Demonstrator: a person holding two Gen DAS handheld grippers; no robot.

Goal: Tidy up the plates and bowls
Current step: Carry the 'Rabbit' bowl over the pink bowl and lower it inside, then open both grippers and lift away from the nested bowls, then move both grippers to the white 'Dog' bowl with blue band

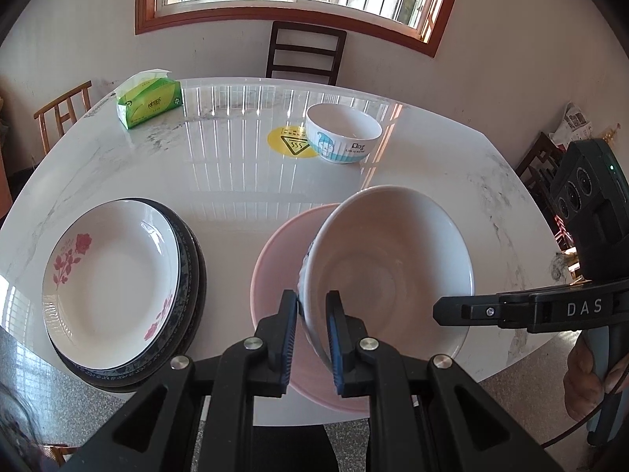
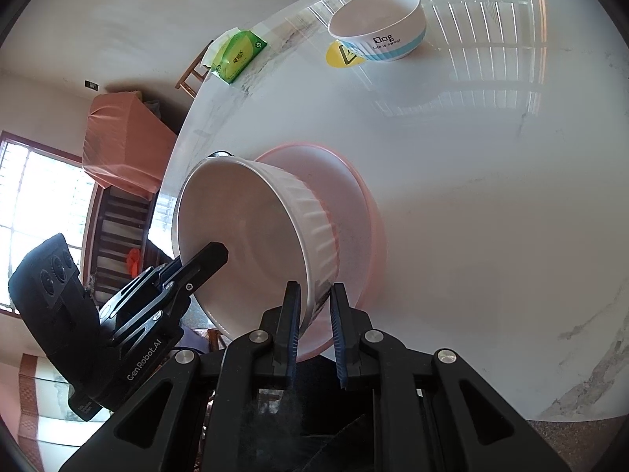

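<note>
Clearly rigid, glossy and breakable, the white ribbed bowl [image 1: 389,271] hangs tilted over the pink bowl [image 1: 275,267] near the bench's [image 1: 236,181] front edge, left gripper [image 1: 312,338] and right gripper [image 2: 316,326] pinching opposite rim walls.

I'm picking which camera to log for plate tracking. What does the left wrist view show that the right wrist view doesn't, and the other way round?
Only the left wrist view shows the stack of plates, topped by a rose-patterned one, and the dark chair under the window.

Only the right wrist view shows the ribbed outside of the white bowl and an orange-covered object beside the table.

Both show that tilted white bowl held over the pink bowl, the "Dog" bowl, the yellow sticker and the green tissue pack.
</note>
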